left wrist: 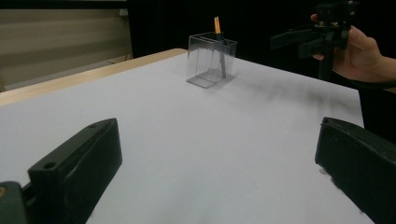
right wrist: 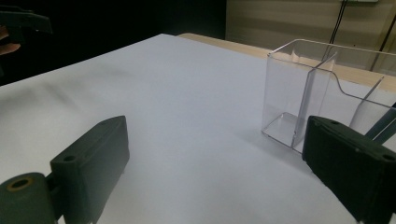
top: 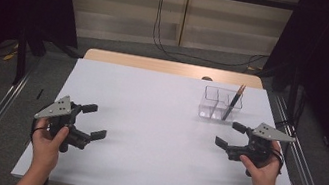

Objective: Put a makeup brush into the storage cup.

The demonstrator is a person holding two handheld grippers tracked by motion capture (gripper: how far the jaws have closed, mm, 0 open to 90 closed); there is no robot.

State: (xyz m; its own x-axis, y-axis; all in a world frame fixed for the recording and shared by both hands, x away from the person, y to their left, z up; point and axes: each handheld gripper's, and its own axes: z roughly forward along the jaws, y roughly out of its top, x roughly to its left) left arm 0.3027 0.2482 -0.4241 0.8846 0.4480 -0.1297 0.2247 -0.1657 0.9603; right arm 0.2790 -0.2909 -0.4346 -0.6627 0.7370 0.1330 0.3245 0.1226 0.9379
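On the desk (top: 155, 136), covered with a white sheet, a clear holder (top: 220, 103) stands near the far right corner. It is upright and split into compartments, and a pencil (top: 234, 101) leans in its right-hand compartment with the orange end sticking up above the rim. The other compartments look bare.

Near the right edge, the right hand-held gripper (top: 230, 135) hovers just in front of the holder, held in the person's right hand (top: 262, 164). Its jaws stand wide apart and hold nothing; they point toward the middle of the desk. From the right gripper view the holder (right wrist: 322, 93) sits close ahead, just beyond the right jaw, not touching it.

Toward the left edge, the left hand-held gripper (top: 94, 121) is held in the left hand (top: 48, 141), well apart from the holder. Its jaws are also wide open and empty, aimed across the desk. Its own view shows the holder (left wrist: 211, 59) and pencil (left wrist: 218, 35) far off, with the right hand-held gripper (left wrist: 299, 42) beside them.
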